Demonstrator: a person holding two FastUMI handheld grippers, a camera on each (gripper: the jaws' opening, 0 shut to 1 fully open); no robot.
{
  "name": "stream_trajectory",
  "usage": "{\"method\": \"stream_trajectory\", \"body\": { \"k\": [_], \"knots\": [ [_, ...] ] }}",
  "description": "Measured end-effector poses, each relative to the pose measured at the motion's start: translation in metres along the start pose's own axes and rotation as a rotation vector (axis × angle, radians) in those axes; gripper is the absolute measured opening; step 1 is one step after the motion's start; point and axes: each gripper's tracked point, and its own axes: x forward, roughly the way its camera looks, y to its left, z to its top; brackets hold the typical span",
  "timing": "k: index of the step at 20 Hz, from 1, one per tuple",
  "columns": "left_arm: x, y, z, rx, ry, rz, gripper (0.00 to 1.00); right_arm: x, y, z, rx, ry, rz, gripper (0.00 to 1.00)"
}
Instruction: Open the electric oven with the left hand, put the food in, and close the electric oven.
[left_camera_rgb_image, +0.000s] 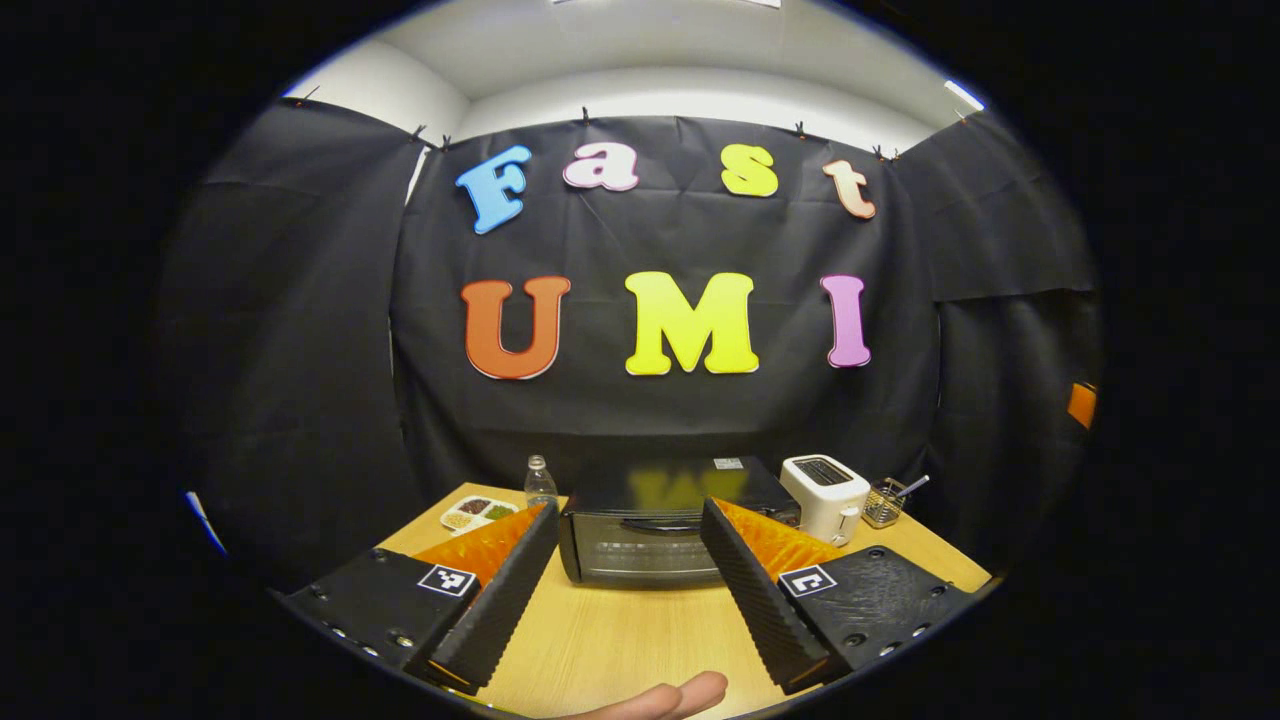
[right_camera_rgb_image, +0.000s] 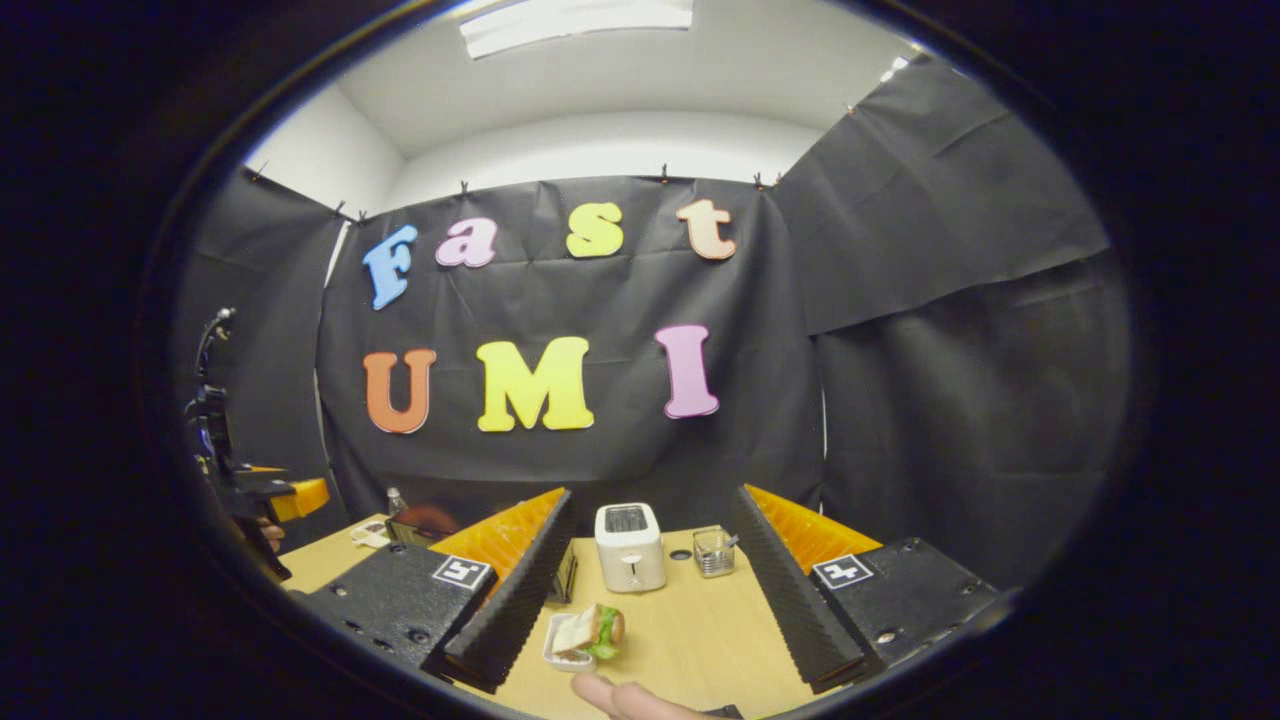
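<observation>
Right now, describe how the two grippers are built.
Each gripper, left gripper and right gripper, has two long wedge-shaped fingers with ribbed inner faces, mounted on black bolted plates carrying small square black-and-white marker tags. A bare fingertip shows beneath; no sleeve visible.

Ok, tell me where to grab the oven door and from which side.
Take the oven by the dark bar handle running across the top of its closed front door. Come straight from the front with the left tongs, which are open and already facing it, one finger above the bar and one below.
</observation>
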Motion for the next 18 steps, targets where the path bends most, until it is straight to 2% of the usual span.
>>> {"method": "stream_trajectory", "body": {
  "k": [3,9,12,13,14,16,17,18],
  "knots": [
    [0.036,-0.012,-0.011,0.008,0.052,-0.031,0.94,0.006,-0.011,0.001,-0.008,0.0,-0.015,1.0],
    [0.113,-0.015,-0.046,0.032,0.174,-0.014,0.95,0.013,-0.013,0.003,-0.042,0.0,-0.01,1.0],
    [0.148,-0.009,-0.058,0.046,0.195,0.022,0.96,0.014,-0.014,0.003,-0.073,0.01,-0.007,1.0],
    [0.16,-0.008,-0.064,0.041,0.201,0.029,0.96,0.014,-0.016,0.004,-0.069,0.009,-0.011,0.94],
    [0.171,-0.011,-0.071,0.03,0.222,0.017,0.96,0.014,-0.018,0.003,-0.064,0.011,-0.014,1.0],
    [0.186,-0.019,-0.081,0.001,0.254,-0.013,0.96,0.013,-0.019,0.001,-0.064,0.011,-0.013,1.0],
    [0.193,-0.019,-0.086,-0.007,0.271,-0.016,0.96,0.013,-0.021,0.002,-0.066,0.009,-0.013,0.94],
    [0.198,-0.021,-0.091,-0.015,0.287,-0.021,0.96,0.014,-0.023,0.0,-0.065,0.009,-0.015,1.0]
  ]
}}
